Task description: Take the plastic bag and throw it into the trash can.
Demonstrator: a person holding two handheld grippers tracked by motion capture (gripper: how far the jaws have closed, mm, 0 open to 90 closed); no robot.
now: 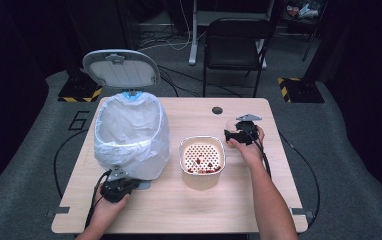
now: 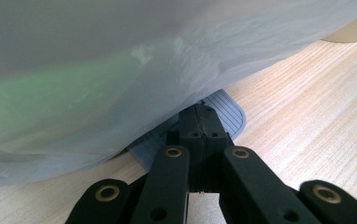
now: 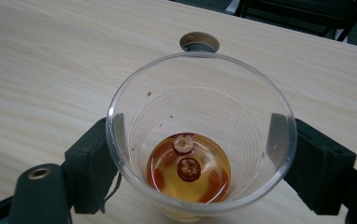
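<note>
Right now my right gripper sits right of centre in the high view, its two pads set against opposite sides of a clear plastic cup. In the right gripper view the cup fills the lower middle of the frame, upright on the wooden table, with one black jaw pressed on its left wall and the other on its right wall. A shallow pool of amber liquid lies in its bottom, with small reddish pieces in it. A round cable hole in the tabletop shows just above the cup's rim.

My left gripper rests at the lower left of the high view, at the foot of a pedal bin lined with a white bag, its lid standing open above. In the left gripper view my jaws are closed together at lower centre, their tips resting on the ribbed grey pedal that pokes out from under the bag.

Between my two hands, at the middle of the high view, stands a cream strainer tub with holes in its floor and red bits along its near edge.
</note>
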